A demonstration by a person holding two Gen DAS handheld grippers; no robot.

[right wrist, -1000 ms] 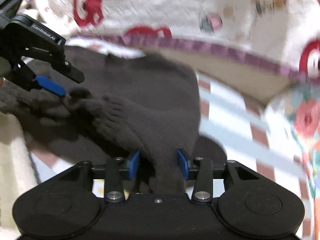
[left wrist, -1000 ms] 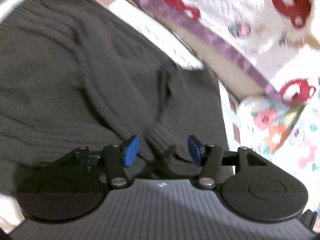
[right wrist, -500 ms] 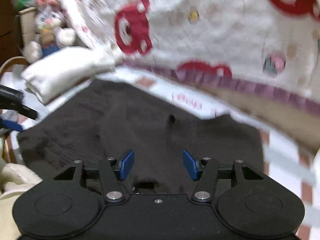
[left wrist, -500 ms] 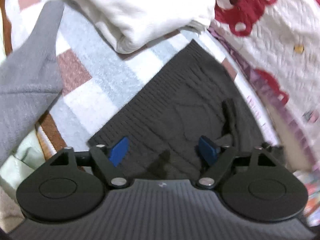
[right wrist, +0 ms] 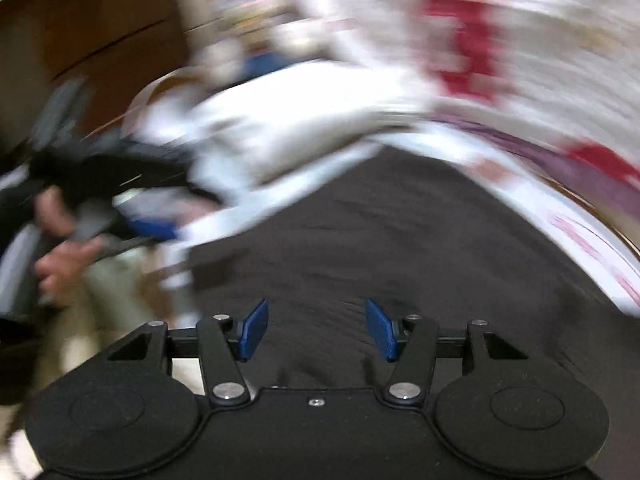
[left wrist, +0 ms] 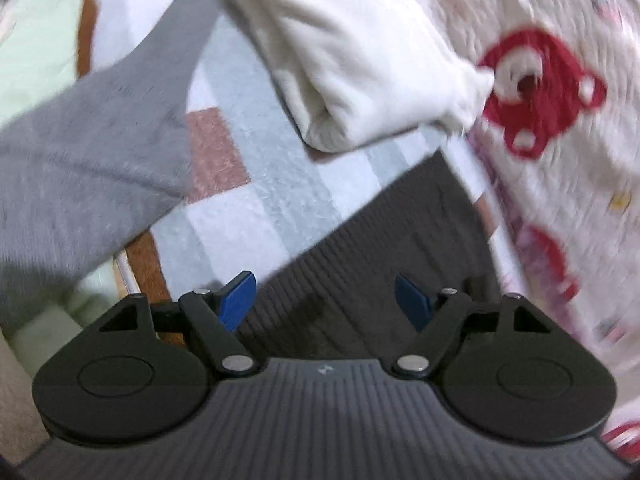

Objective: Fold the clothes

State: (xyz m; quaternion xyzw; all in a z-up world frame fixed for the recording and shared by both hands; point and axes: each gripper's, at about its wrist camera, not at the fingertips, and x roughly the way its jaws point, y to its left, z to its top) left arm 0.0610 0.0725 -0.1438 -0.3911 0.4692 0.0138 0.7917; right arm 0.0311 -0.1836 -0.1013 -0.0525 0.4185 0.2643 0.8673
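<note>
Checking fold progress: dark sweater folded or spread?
Folded, it seems: the dark sweater lies flat as a compact block with straight edges, no sleeves sticking out. Its near part is hidden.

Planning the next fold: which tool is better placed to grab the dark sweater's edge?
Probably the left tool: its closing jaws straddle the dark sweater edge; the right tool hovers over mid-cloth.

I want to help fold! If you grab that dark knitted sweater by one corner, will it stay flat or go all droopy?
Probably droopy: the dark knitted sweater lies limp and soft against the checked blanket, with small wrinkles. Its ribbed knit looks thick, so it may feel a bit heavy and stretch. The rough knit likely won't slip from the tongs.
</note>
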